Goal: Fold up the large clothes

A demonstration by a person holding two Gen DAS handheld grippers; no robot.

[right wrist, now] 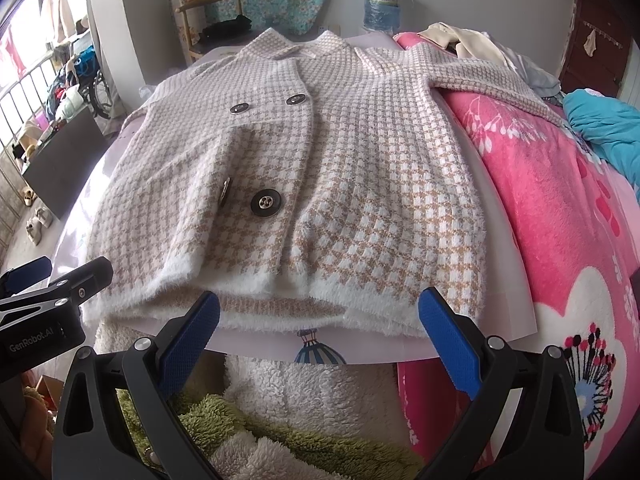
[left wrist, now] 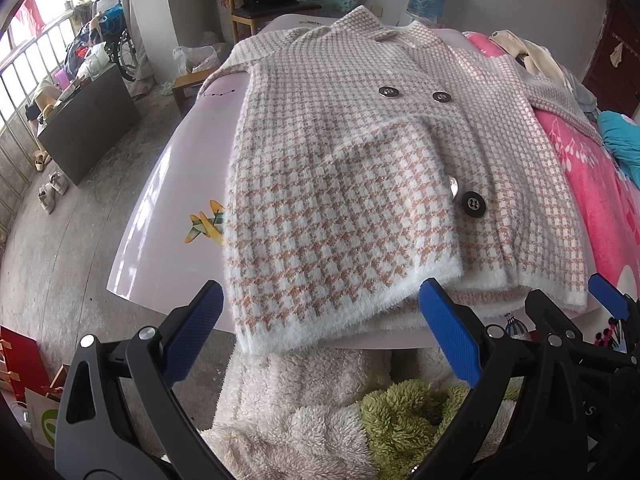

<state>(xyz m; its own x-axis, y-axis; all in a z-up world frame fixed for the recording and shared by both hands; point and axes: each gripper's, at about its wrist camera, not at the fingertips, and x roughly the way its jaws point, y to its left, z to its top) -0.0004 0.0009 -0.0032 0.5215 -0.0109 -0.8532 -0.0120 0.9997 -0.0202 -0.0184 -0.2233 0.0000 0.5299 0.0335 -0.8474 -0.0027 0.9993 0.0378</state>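
Left tongs (left wrist: 320,336) spread wide, right tongs (right wrist: 320,336) too (both empty), houndstooth coat (left wrist: 360,184) flat beyond

Black-framed hand-held gripper (right wrist: 319,312), blue textured fingers (right wrist: 448,340), silver screws, "GenRobot.AI" lettering.

Daylit window (left wrist: 28,52), concrete floor (left wrist: 80,240)

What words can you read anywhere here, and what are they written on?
"GenRobot.AI": on the black body of the left gripper, seen in the right wrist view.
Water jug label: blurred, unreadable.
Letters on the right gripper body: cut off, unreadable.
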